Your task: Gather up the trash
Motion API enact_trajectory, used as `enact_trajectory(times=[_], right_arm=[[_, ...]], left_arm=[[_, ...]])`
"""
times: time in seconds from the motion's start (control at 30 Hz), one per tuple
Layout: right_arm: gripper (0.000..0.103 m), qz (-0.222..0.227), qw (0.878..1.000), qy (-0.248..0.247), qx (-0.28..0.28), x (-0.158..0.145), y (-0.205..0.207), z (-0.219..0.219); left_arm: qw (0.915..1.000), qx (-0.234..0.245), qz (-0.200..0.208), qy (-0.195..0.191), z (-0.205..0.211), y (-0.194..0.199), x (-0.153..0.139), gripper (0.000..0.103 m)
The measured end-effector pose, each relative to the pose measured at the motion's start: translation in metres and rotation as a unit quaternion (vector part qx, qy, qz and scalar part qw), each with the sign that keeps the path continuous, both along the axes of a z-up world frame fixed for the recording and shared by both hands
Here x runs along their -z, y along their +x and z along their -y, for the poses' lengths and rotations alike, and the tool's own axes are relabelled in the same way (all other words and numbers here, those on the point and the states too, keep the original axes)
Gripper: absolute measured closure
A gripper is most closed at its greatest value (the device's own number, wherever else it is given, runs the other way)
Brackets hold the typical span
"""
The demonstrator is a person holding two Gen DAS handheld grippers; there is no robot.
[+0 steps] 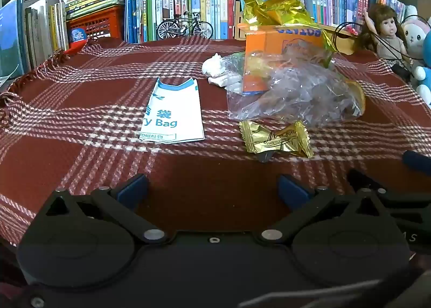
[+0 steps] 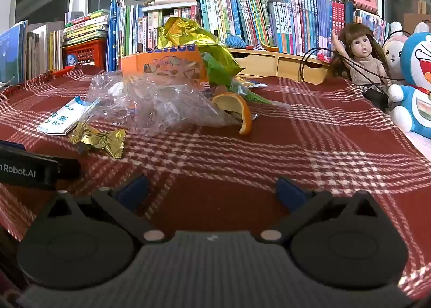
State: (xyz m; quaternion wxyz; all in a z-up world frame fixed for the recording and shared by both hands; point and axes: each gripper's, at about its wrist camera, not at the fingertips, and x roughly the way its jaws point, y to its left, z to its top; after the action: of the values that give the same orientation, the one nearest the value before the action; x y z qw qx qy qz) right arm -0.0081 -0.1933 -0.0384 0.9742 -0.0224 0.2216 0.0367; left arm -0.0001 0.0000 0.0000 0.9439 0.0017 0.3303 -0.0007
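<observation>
Both grippers, left (image 1: 212, 186) and right (image 2: 212, 186), gape wide, empty | gold candy wrapper (image 1: 276, 139) lies crosswise just ahead of left, nearer it

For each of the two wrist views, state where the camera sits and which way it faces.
Left wrist: sits behind the open left gripper, low over the plaid cloth, facing the white paper bag and gold candy wrapper; the right gripper's tip shows at the right edge.
Right wrist: sits behind the open right gripper, facing the clear plastic bag and orange peel; the left gripper's body shows at the left edge.
Shared: the trash pile, orange box, bookshelf, doll.
</observation>
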Motion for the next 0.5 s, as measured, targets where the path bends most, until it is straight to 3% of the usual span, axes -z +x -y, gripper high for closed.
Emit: enact_trajectory(times=[0.5], right_arm=[[0.0, -0.007, 1.0, -0.001, 0.0, -0.0022, 0.0046, -0.0008]], left_arm=[[0.9999, 0.003, -0.015, 0.0, -0.0008, 0.0036, 0.0, 0.0]])
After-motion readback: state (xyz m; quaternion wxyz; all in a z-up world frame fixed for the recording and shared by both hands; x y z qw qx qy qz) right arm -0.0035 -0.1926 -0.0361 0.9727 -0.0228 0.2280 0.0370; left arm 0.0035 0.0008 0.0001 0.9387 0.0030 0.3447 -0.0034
